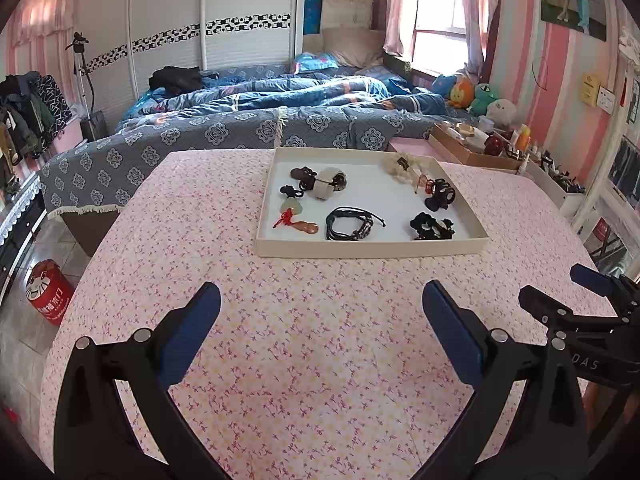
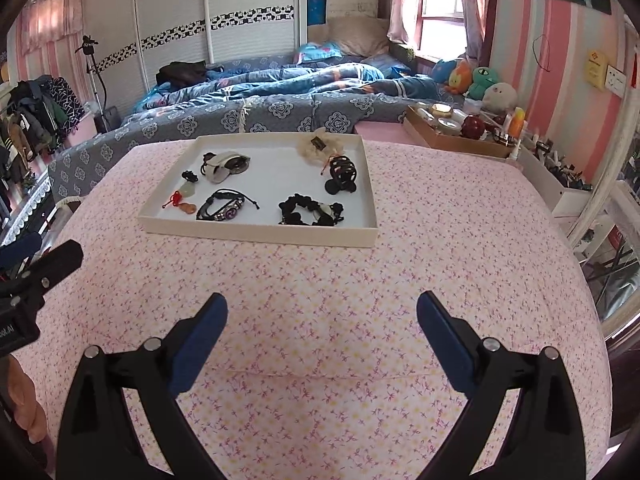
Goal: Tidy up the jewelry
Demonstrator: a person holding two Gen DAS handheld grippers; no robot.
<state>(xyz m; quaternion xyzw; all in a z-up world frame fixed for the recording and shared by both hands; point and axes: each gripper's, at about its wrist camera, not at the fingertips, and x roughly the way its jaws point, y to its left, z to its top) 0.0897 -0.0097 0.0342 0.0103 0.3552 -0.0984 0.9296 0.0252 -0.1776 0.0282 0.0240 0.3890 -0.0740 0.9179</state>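
Blue-padded fingers of the left gripper (image 1: 320, 312) and the right gripper (image 2: 322, 320) stood spread wide and empty low in each frame, over the pink floral desk (image 1: 304, 344). Beyond them, mid-frame, the shallow cream tray (image 1: 372, 246) held the jewelry. The black cord bracelet (image 1: 352, 224) looked light and limp, best pinched across its bunched strands. The jade pendant (image 1: 294, 207) on red cord seemed hard, slick and breakable; its knot looked safer. Farthest lay a stiff black hair claw (image 1: 440, 194) and a soft cream scrunchie (image 1: 402, 168).
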